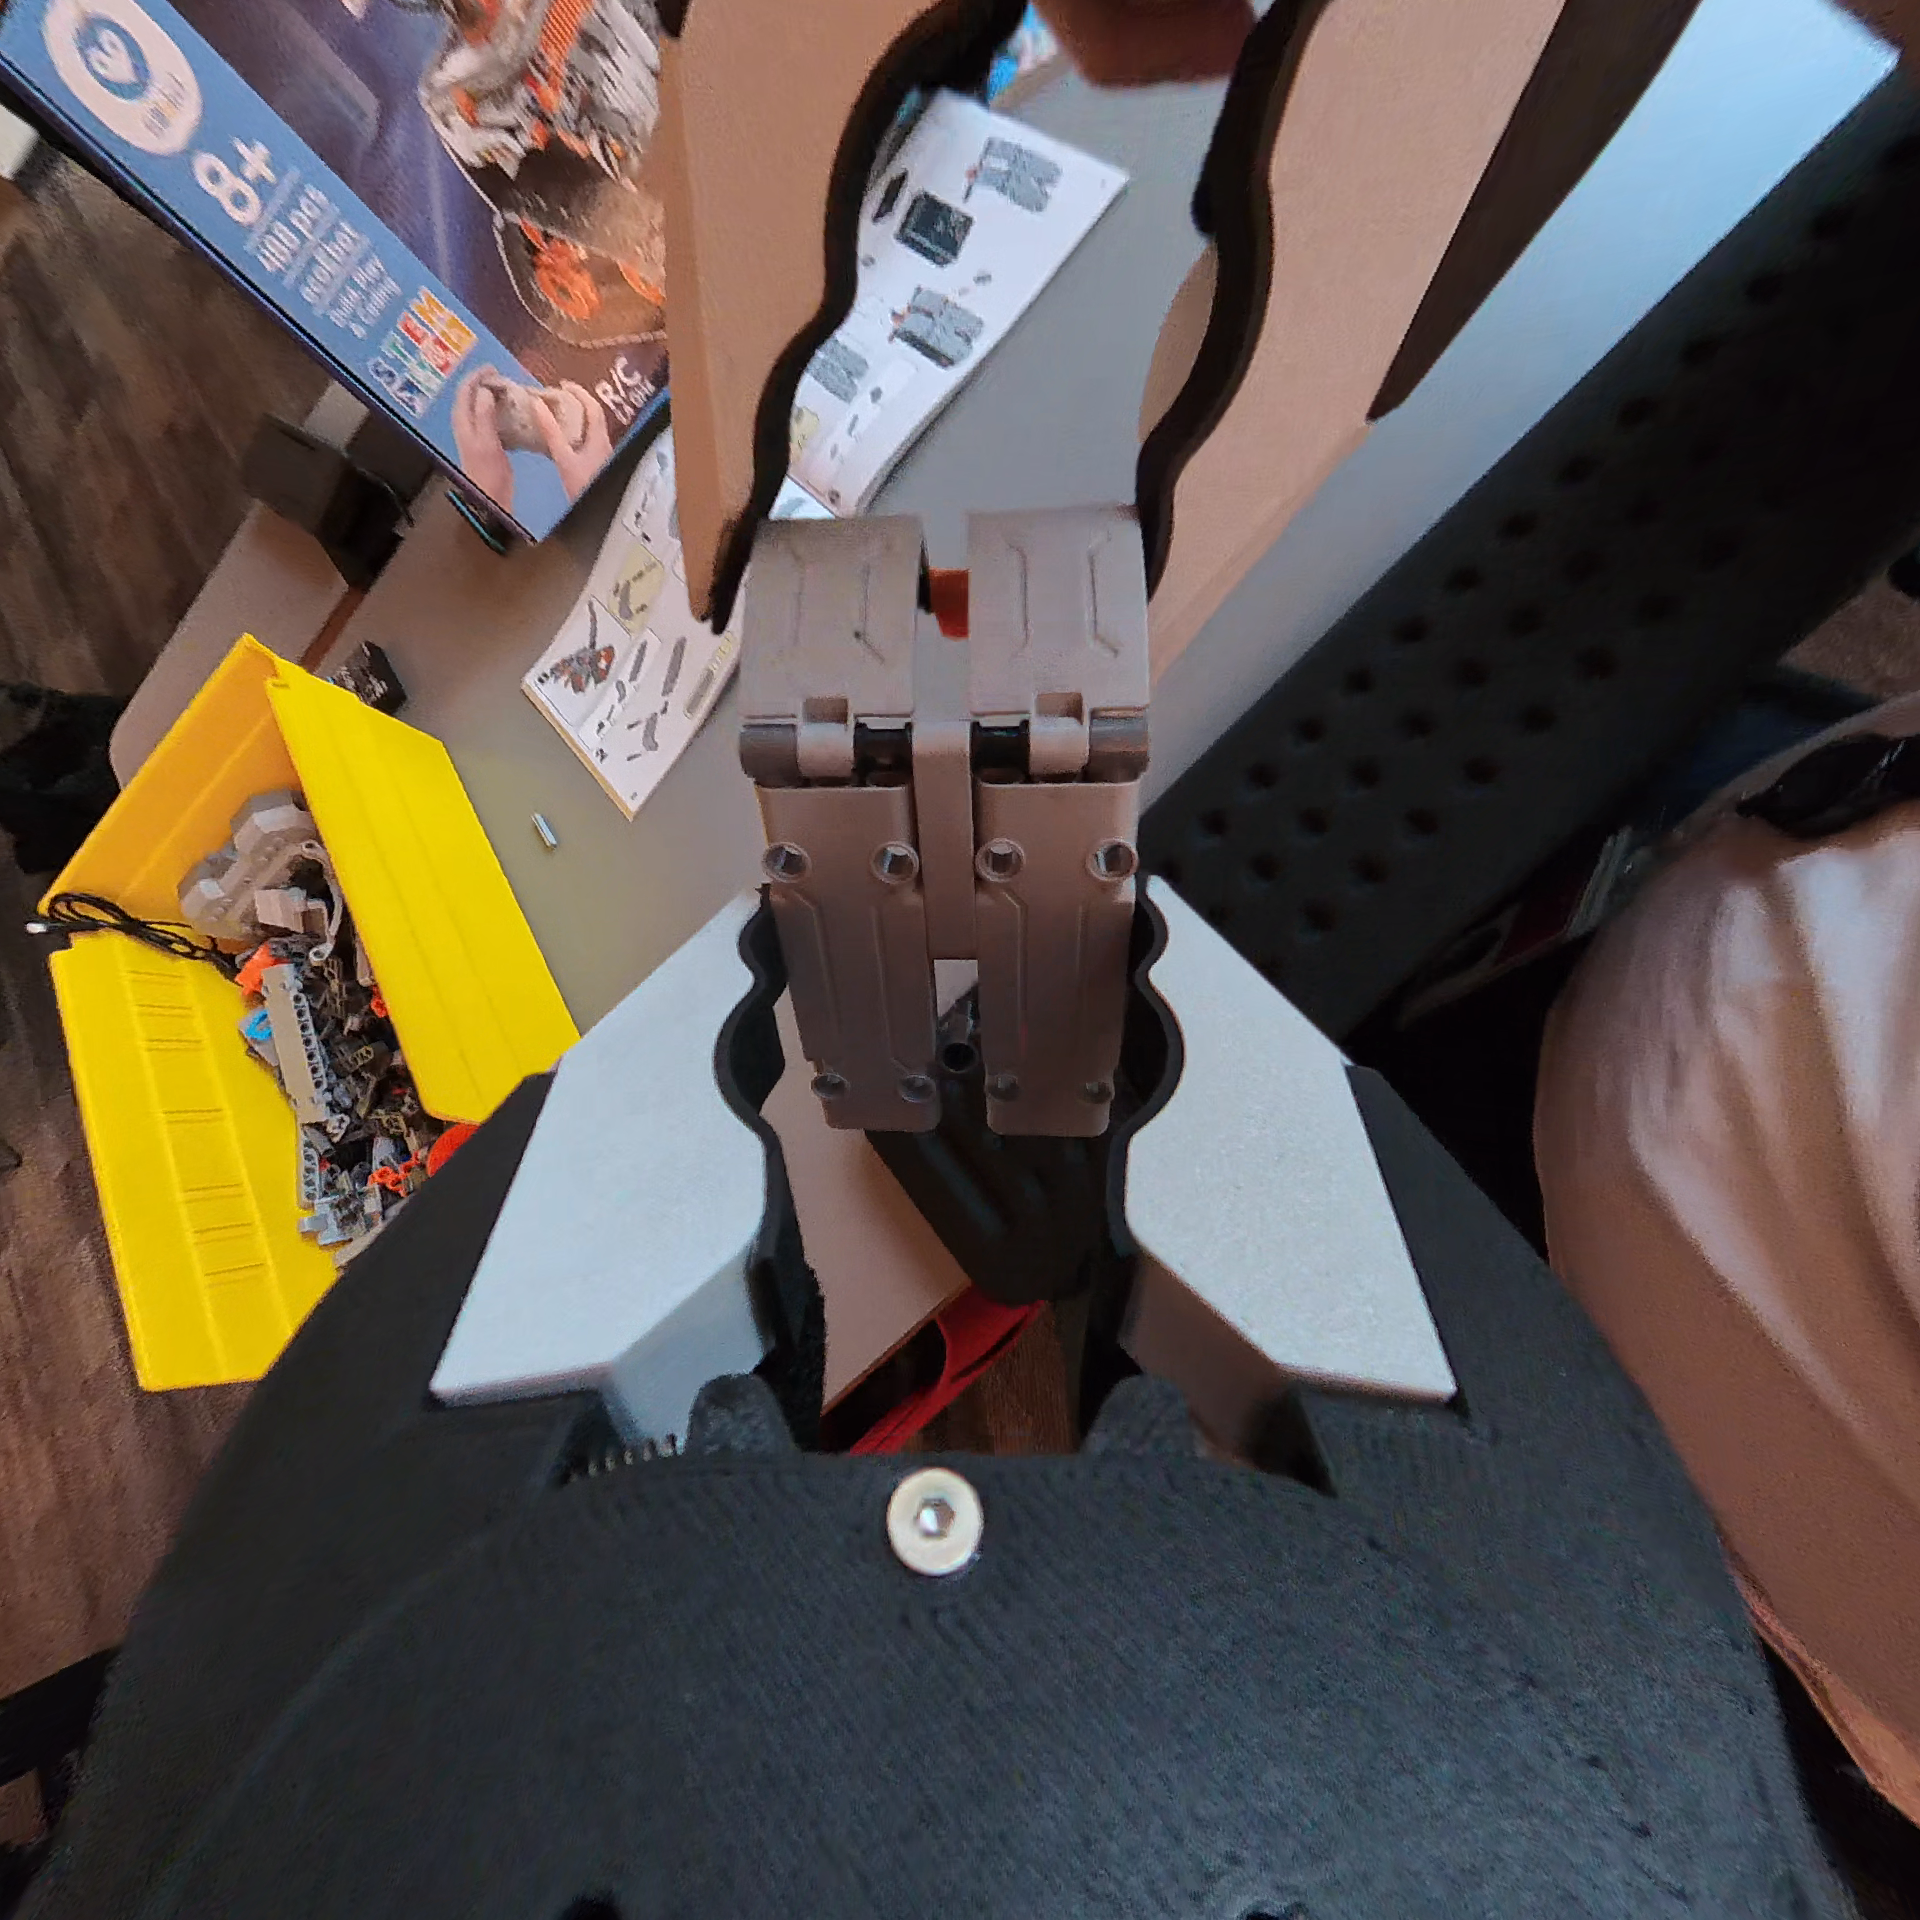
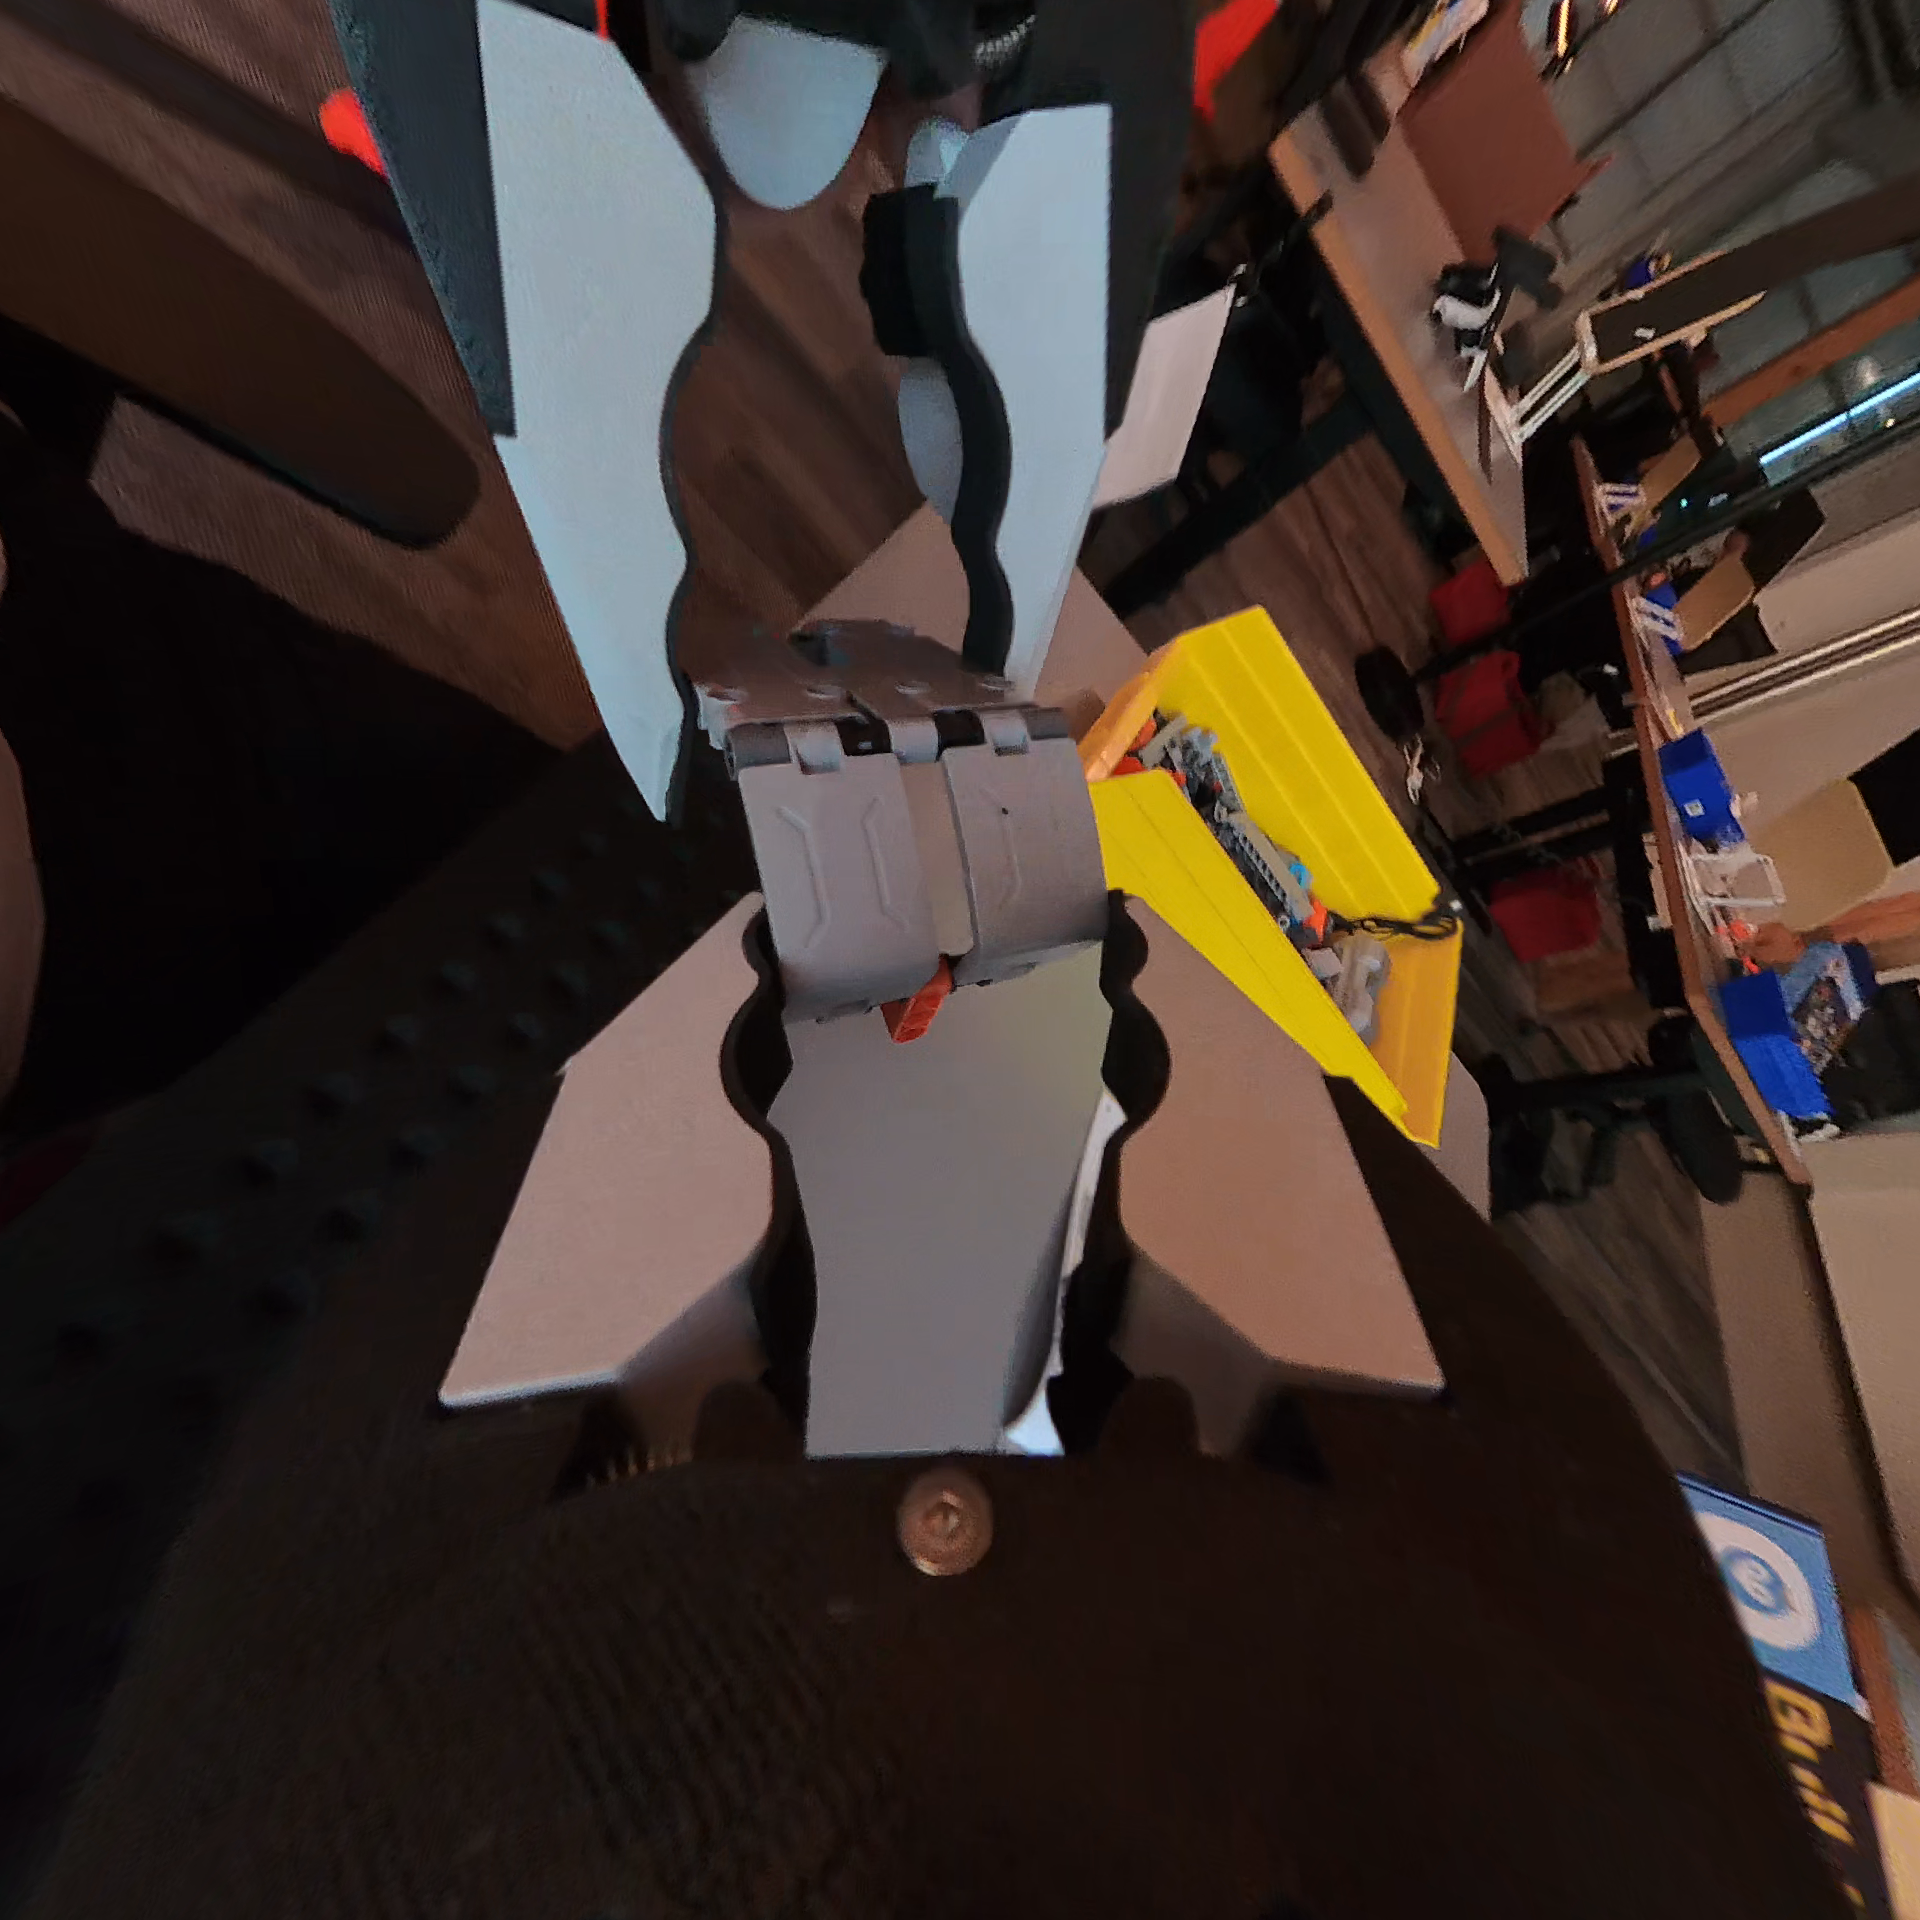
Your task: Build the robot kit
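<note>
A grey brick-built assembly (image 1: 945, 790) of two hinged panel pairs with a small orange piece (image 1: 948, 603) in its middle gap is held in the air between both grippers. My left gripper (image 1: 951, 935) is shut on its near end, pads against both sides. My right gripper (image 1: 935, 582) comes in from the top and closes on the far, curved-panel end. In the right wrist view my right gripper (image 2: 935, 935) is shut on the curved panels of the assembly (image 2: 914, 873), with the orange piece (image 2: 920, 1008) at its near edge. The left gripper (image 2: 842, 707) grips the far end.
A yellow bin (image 1: 384, 831) of loose bricks sits on the grey table (image 1: 644, 894) at left; it also shows in the right wrist view (image 2: 1299, 727). An open instruction booklet (image 1: 935, 291), a blue box (image 1: 343, 208) and a small pin (image 1: 544, 829) lie beyond. A black perforated panel (image 1: 1507, 675) stands at right. The tips of both grippers are at nearly the same place.
</note>
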`<state>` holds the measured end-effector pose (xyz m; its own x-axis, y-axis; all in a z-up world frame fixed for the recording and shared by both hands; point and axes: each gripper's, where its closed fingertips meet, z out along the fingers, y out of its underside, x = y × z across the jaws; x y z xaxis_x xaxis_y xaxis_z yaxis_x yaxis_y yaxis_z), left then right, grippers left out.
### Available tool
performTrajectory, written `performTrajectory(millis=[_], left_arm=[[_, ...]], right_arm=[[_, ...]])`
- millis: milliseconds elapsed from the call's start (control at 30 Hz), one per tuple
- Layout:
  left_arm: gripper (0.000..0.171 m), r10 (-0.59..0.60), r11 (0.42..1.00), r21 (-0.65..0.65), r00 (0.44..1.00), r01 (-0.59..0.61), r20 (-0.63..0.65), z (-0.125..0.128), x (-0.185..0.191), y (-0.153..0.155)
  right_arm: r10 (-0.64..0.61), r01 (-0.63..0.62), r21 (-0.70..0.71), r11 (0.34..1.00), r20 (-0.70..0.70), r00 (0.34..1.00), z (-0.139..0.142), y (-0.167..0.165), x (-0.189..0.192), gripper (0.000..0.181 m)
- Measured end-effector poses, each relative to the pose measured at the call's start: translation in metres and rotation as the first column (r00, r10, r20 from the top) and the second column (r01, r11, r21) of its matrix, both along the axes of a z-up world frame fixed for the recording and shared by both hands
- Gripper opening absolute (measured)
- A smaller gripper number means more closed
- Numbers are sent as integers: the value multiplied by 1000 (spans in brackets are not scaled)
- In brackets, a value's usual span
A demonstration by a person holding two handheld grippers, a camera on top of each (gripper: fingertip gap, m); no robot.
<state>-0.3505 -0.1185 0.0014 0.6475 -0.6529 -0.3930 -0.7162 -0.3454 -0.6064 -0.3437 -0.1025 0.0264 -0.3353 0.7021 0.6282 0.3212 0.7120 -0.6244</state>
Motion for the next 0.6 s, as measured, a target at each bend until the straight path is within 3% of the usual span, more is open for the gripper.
performTrajectory(millis=[300, 433, 500, 600], left_arm=[[65, -3, 996, -89, 985, -12, -175, -14, 0, -9], [65, -29, 994, -109, 978, 7, -208, -9, 0, -10], [65, -47, 993, -117, 963, 16, -265, -7, -2, -9], [65, -76, 990, -138, 944, 33, -320, -6, -2, -7]], right_arm=[[-103, 77, 207, 975, 122, 987, -6, -5, 13, 60], [-37, 24, 133, 991, 99, 994, -2, -11, 14, 63], [-7, 1, 77, 997, 81, 997, -2, -12, 11, 74], [46, -41, -42, 998, 116, 992, -9, -14, 13, 69]])
